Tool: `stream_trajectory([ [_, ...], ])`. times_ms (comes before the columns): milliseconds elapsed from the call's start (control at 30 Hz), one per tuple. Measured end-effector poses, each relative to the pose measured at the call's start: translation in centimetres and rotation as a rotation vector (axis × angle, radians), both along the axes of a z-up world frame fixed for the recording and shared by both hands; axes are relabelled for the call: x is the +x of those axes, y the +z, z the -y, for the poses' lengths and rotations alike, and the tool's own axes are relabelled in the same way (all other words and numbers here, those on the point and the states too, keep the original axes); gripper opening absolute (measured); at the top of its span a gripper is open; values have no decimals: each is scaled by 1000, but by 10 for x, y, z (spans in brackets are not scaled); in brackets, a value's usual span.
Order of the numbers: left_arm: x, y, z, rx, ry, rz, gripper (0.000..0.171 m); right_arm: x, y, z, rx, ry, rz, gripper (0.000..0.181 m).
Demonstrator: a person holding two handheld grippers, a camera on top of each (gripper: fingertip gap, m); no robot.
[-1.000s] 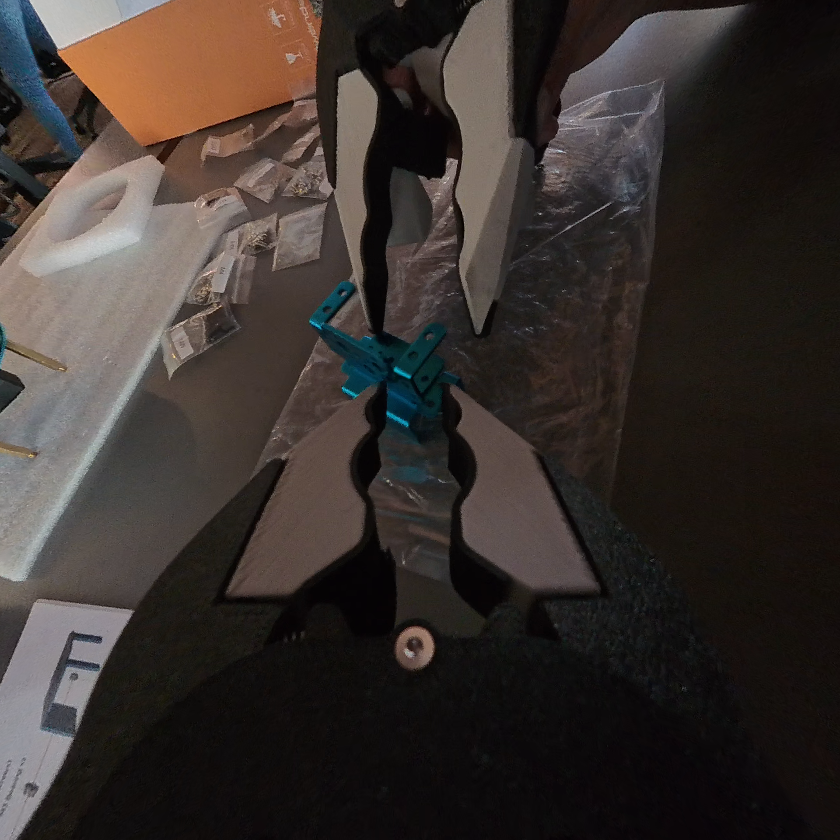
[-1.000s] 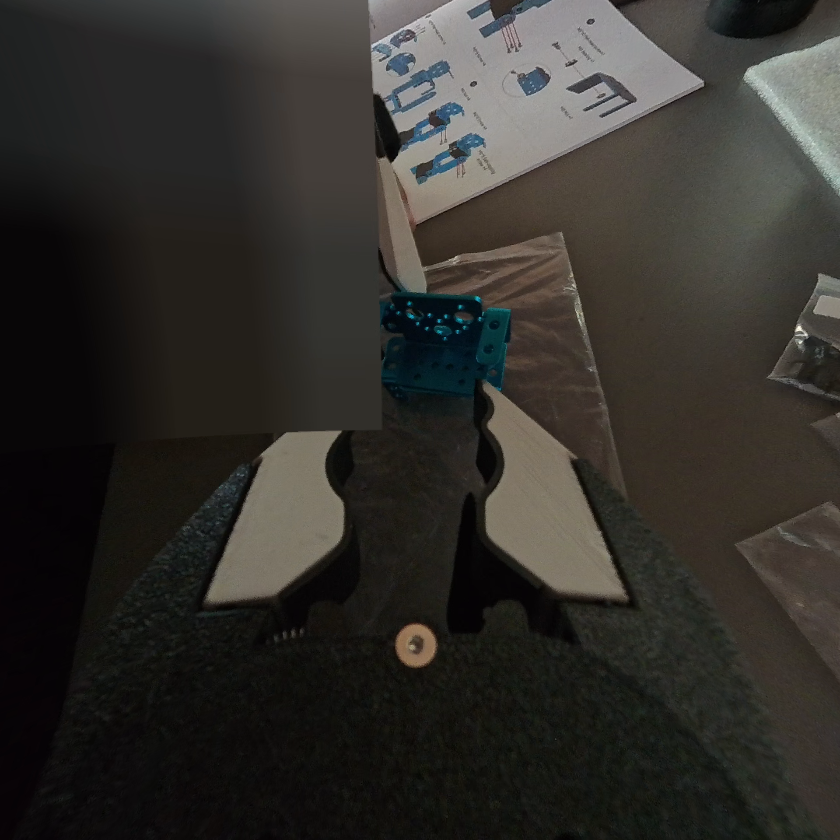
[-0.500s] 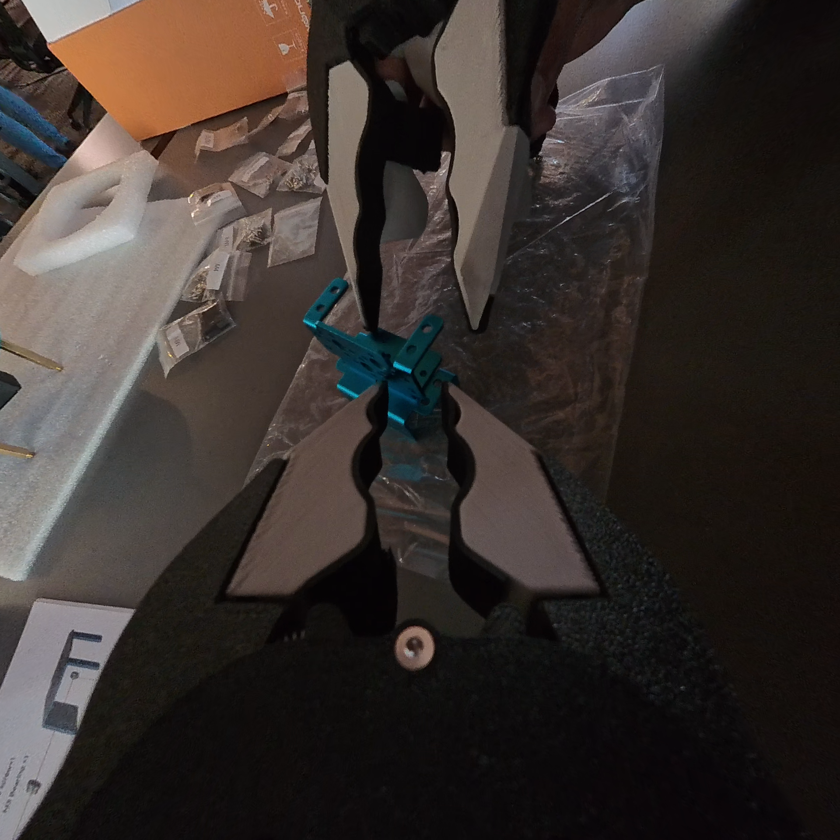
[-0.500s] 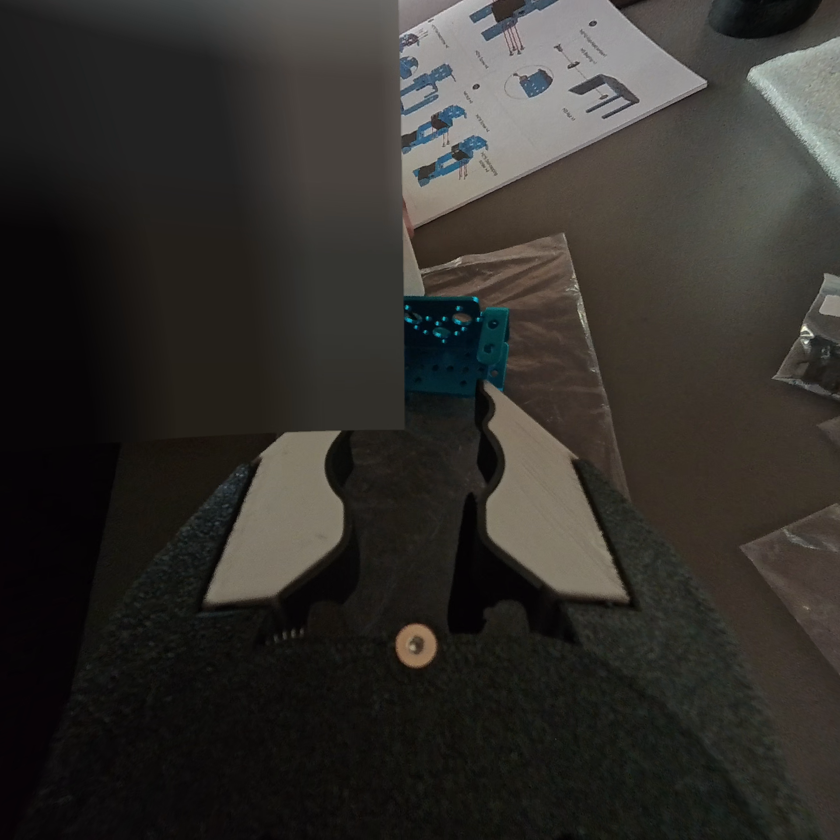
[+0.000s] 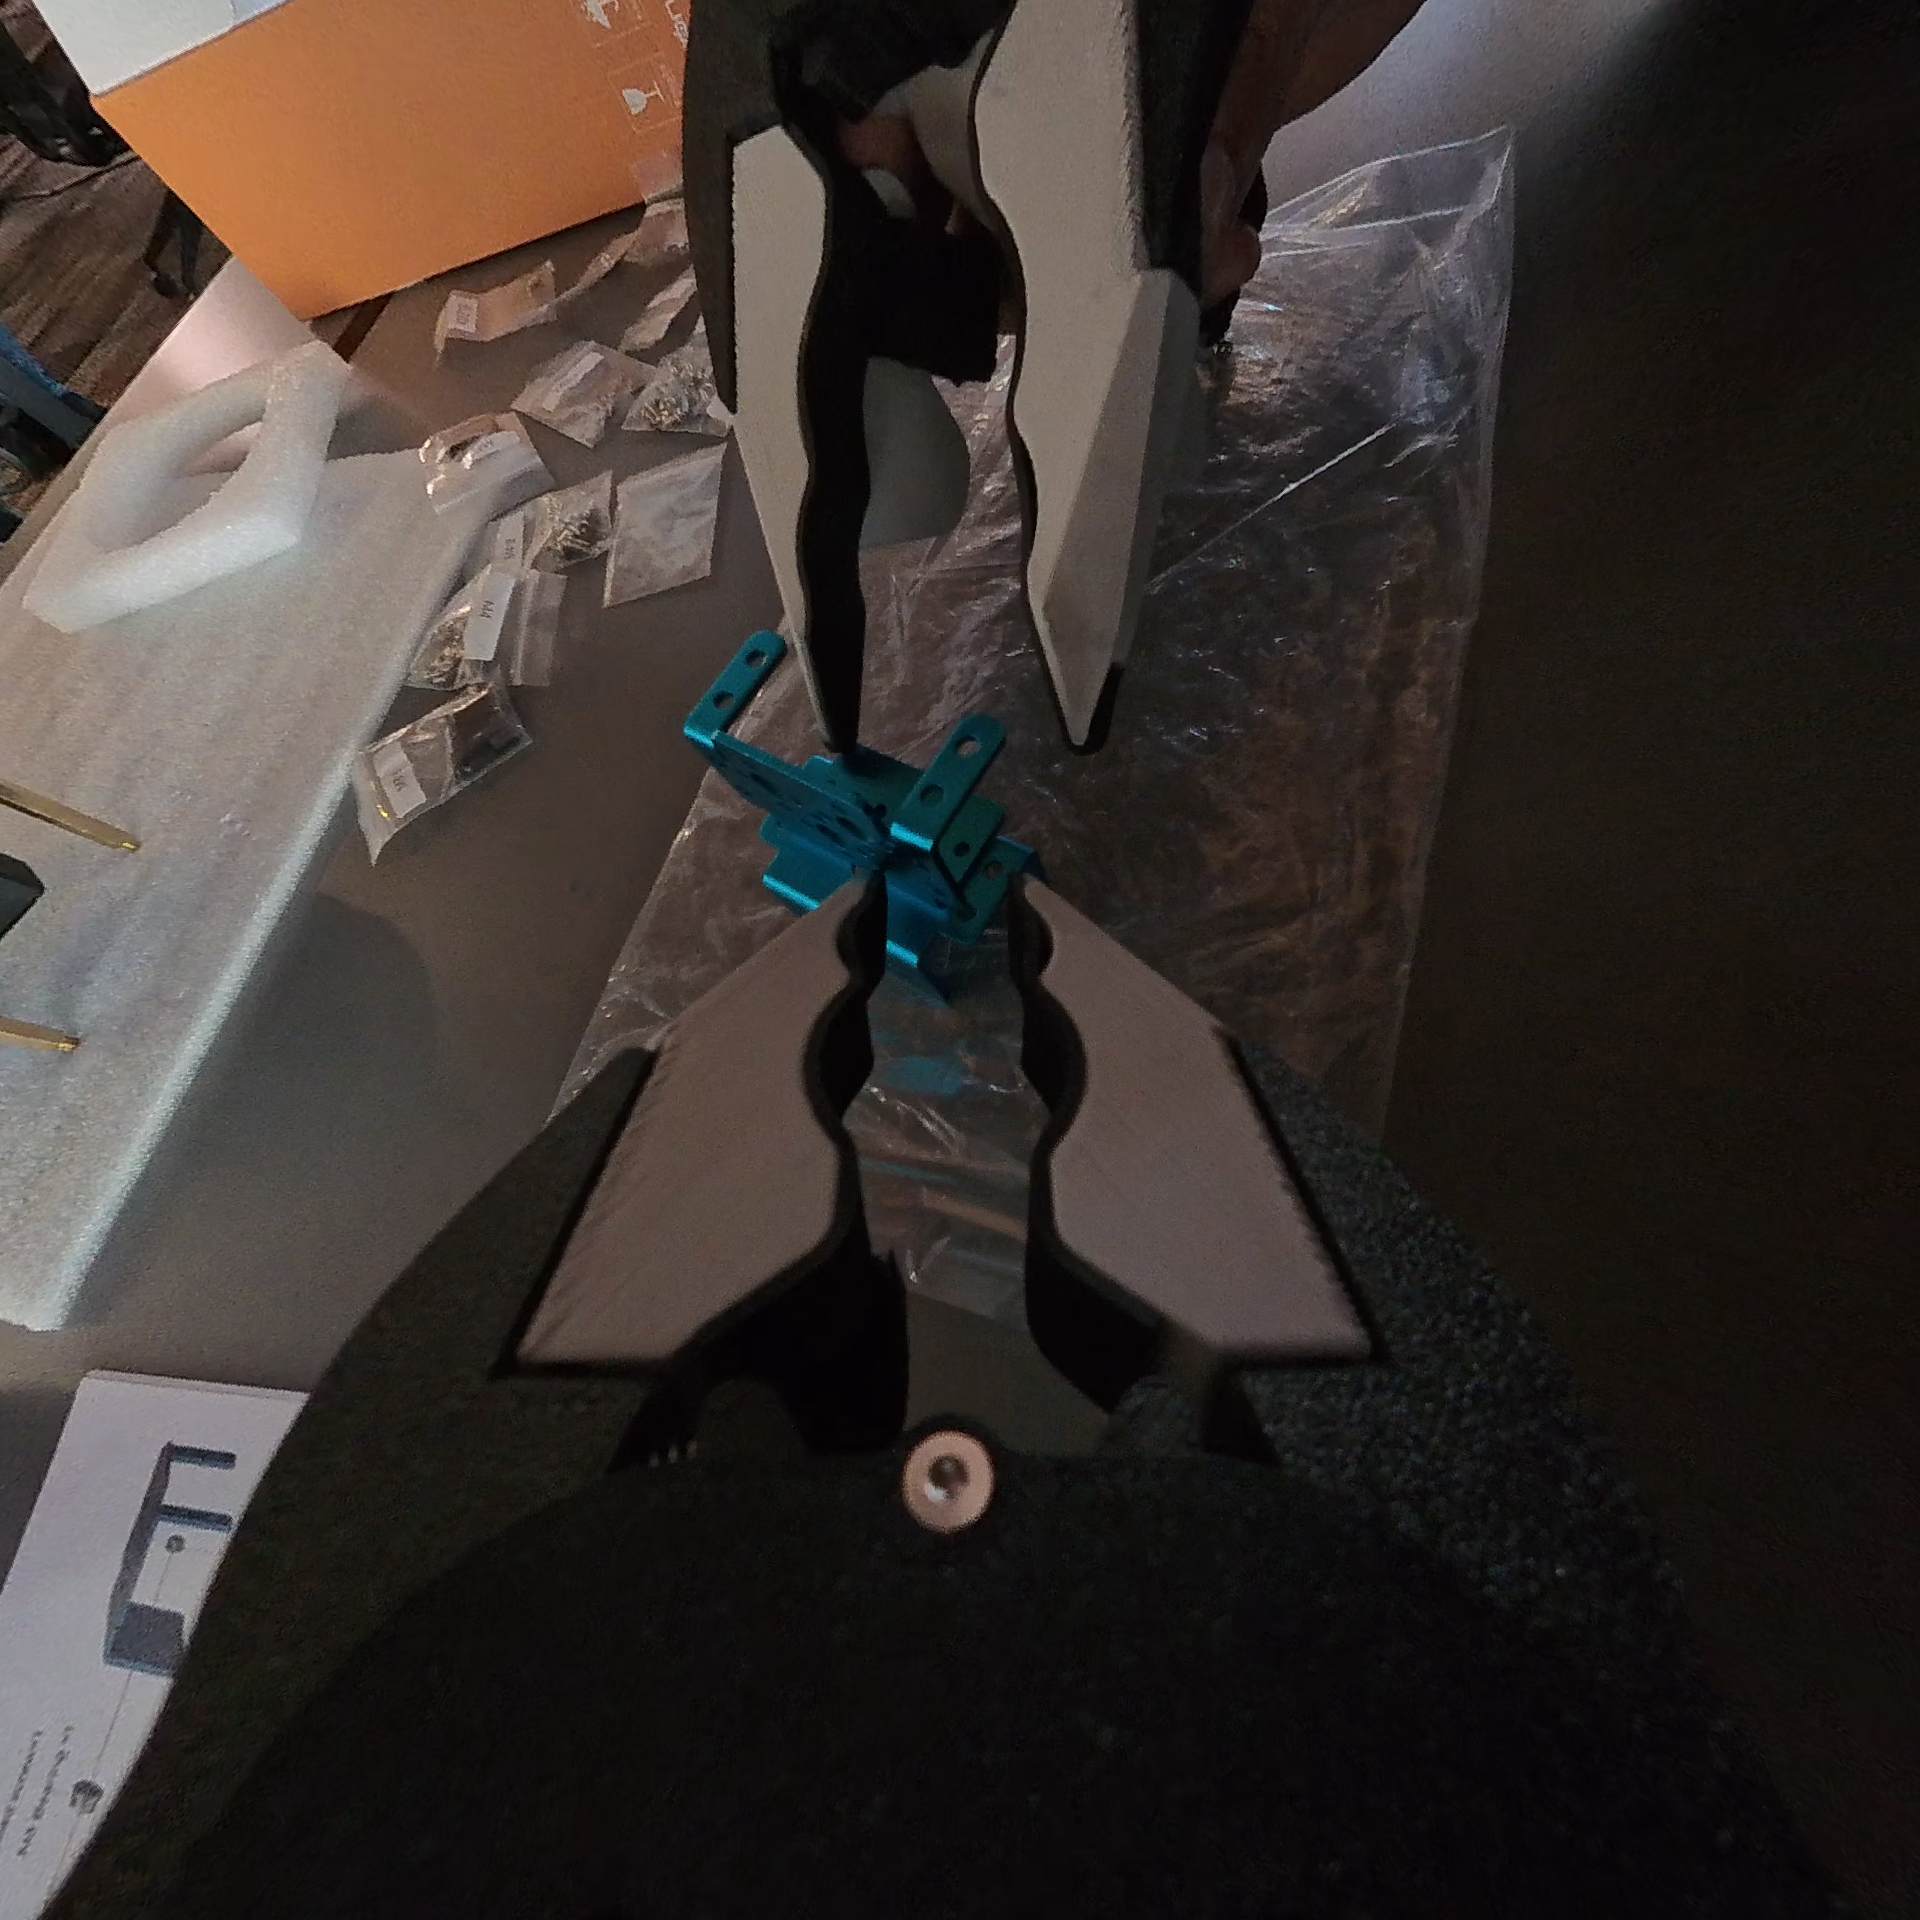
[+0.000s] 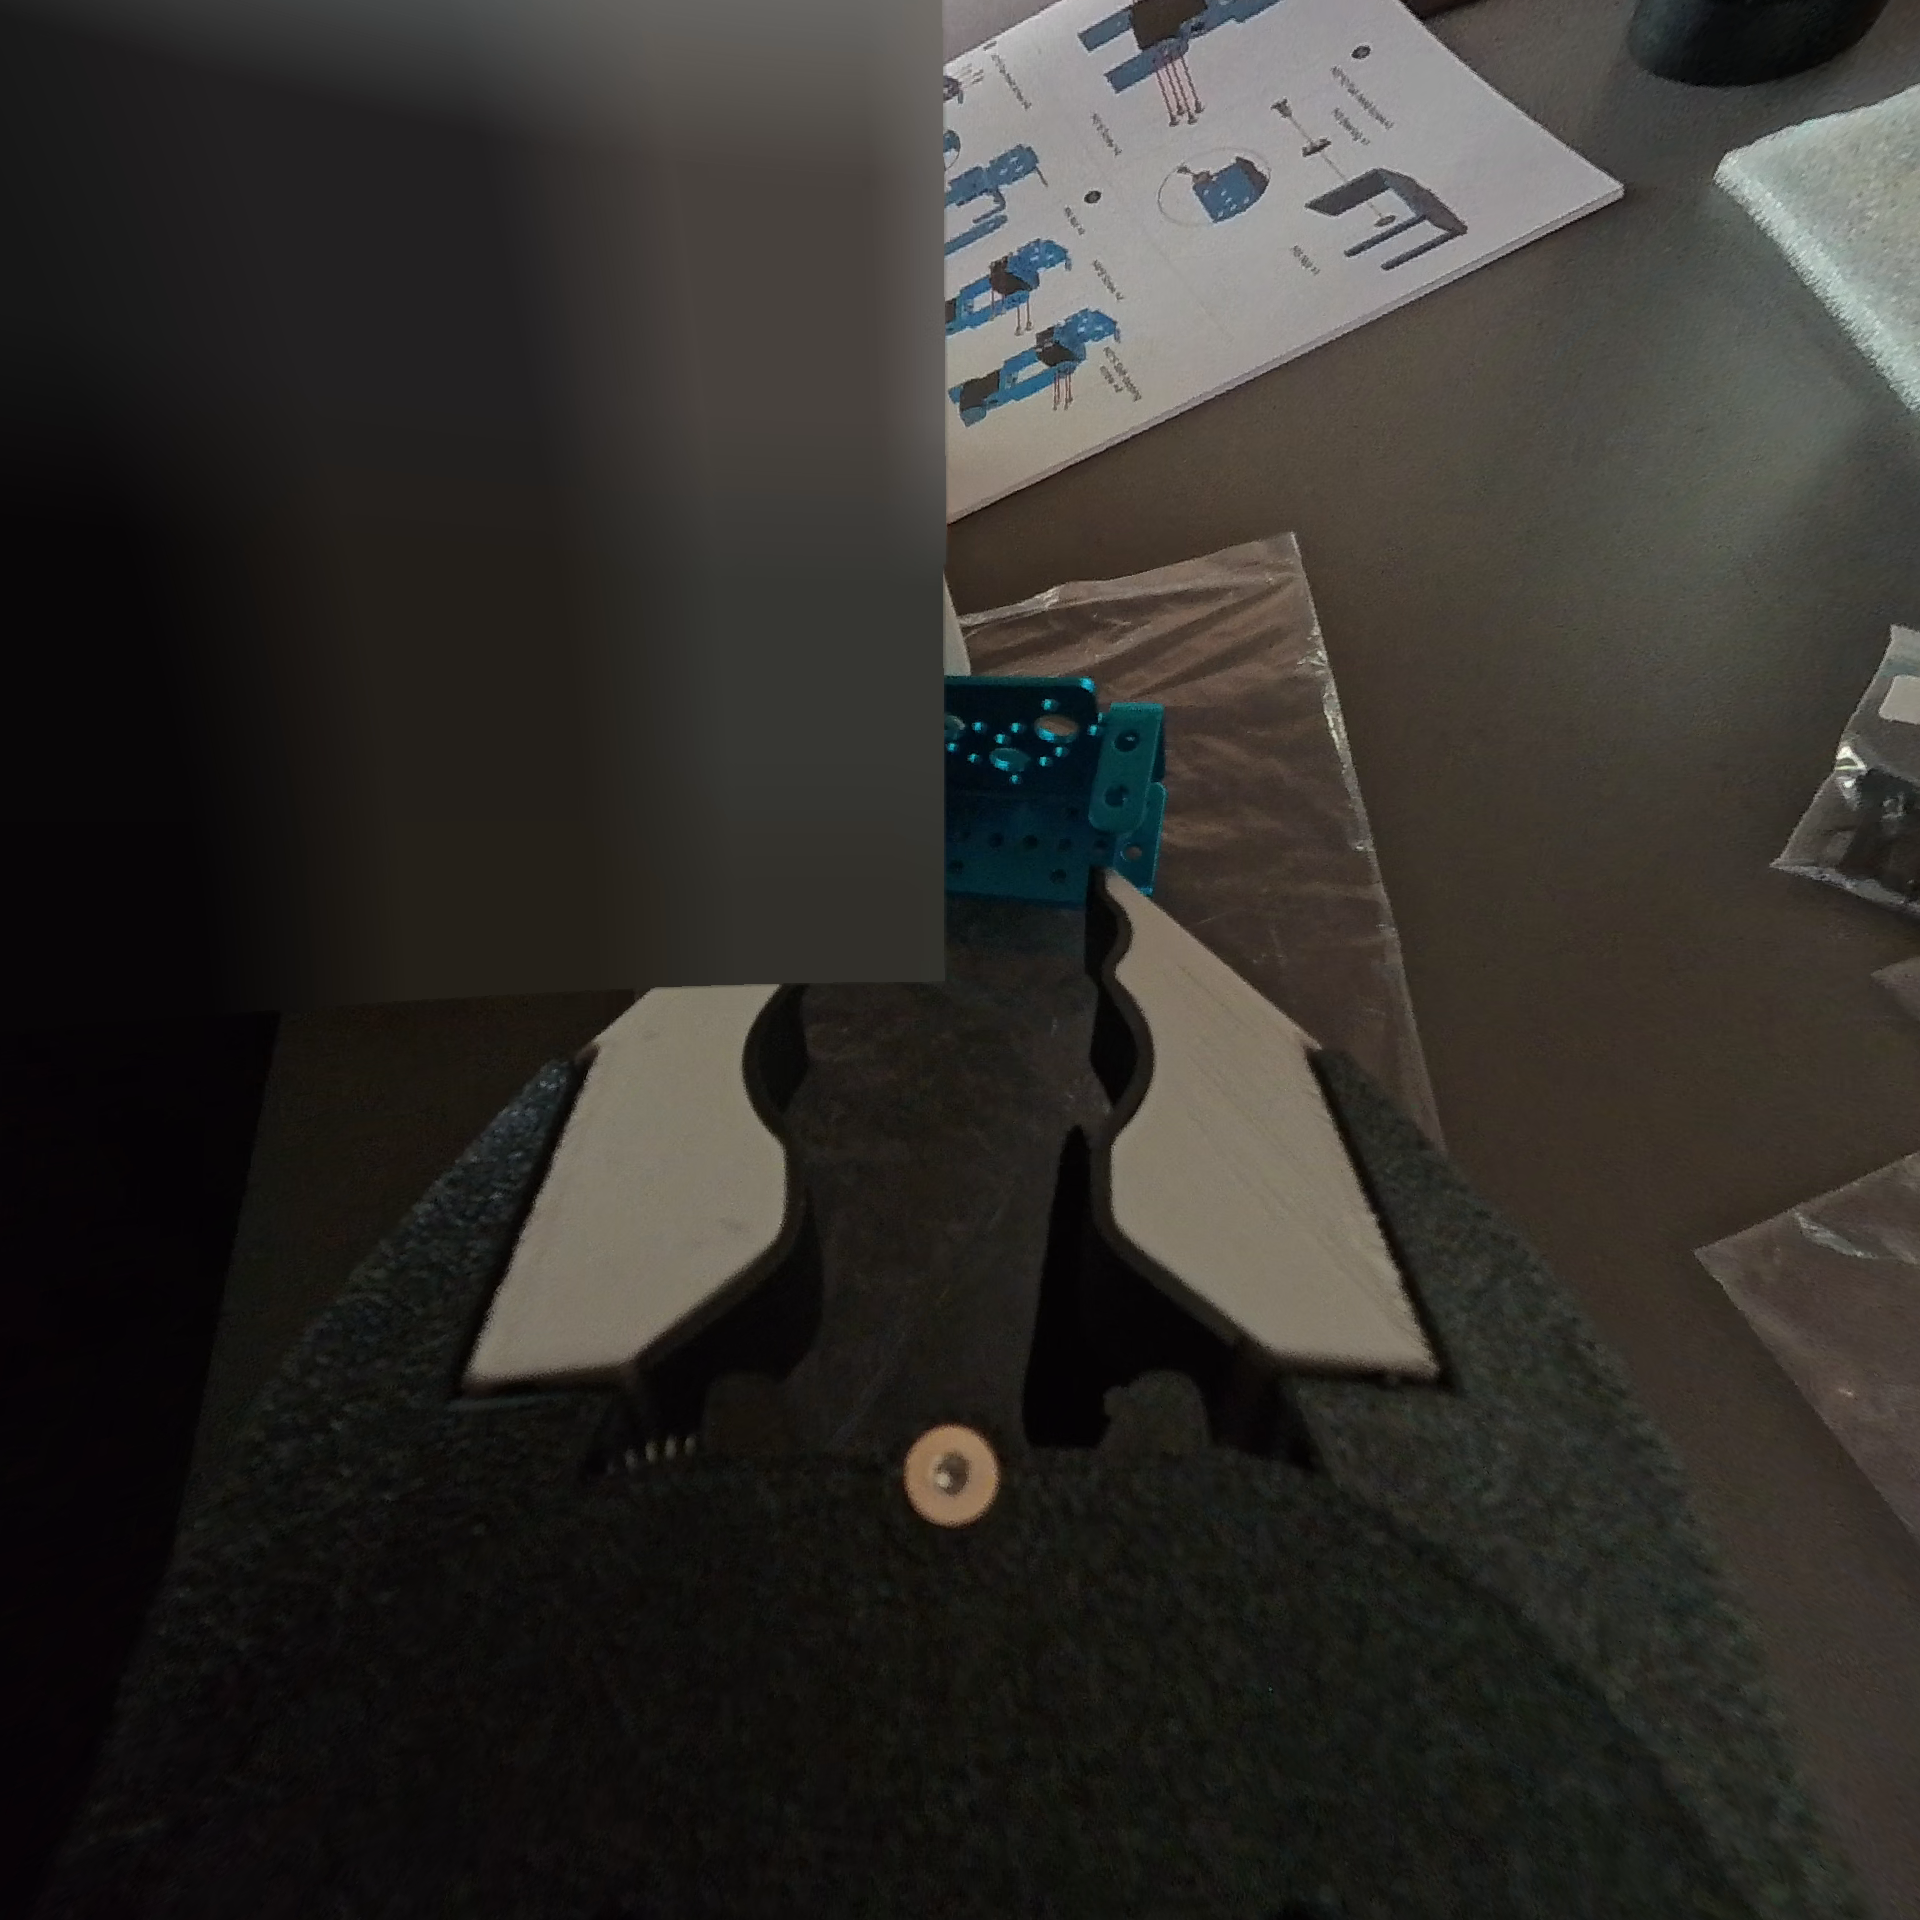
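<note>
A blue perforated metal bracket assembly (image 5: 883,831) sits over a clear plastic bag (image 5: 1299,623) on the grey table. My left gripper (image 5: 940,899) is shut on the near end of the assembly. My right gripper (image 5: 961,732) comes in from the far side with its jaws open. One of its fingertips (image 5: 836,727) touches the top of the assembly and the other hangs free beside it. In the right wrist view the assembly (image 6: 1039,800) lies just ahead of my open right gripper (image 6: 951,914). A blurred patch hides the left gripper and the right gripper's left fingertip there.
An orange cardboard box (image 5: 395,156) stands at the far left. A white foam sheet (image 5: 156,831) carries a foam cut-out (image 5: 197,488). Several small bags of screws (image 5: 540,520) lie between them. An instruction sheet (image 6: 1247,208) lies beyond the plastic bag (image 6: 1247,727). More bags (image 6: 1870,810) lie at right. Left and right tips are no more than a few centimetres apart.
Almost nothing. The assembly sits slightly further right in the right wrist view. Both grippers keep the same opening and the same hold.
</note>
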State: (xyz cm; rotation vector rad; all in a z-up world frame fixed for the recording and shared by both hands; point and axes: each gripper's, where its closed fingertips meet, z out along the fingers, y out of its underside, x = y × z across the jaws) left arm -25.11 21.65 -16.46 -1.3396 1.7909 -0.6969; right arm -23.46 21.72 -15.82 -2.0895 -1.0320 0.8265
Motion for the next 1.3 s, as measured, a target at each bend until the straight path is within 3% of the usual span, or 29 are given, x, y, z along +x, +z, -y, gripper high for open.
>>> stream_trajectory([
  [567, -8, 2, -6, 5, 10, -15, 27, 24, 20, -8, 48, -63, -44, 47],
  [700, -16, 17, -15, -16, 24, 14, 29, 32, 35, -7, 38, -85, -110, 46],
  [900, -25, 60, -39, -54, 133, 155, 29, 69, 51, -13, 136, -181, -62, 36],
  [1067, -28, 62, -51, -68, 226, 151, 29, 107, 46, -13, 128, -241, 38, 32],
  [1200, -31, 66, -49, -36, 348, 149, 29, 120, 45, 1, 63, -183, 90, 32],
  [1300, -40, 72, -27, -17, 423, 170, 29, 131, 41, 17, 58, -81, 194, 23],
])
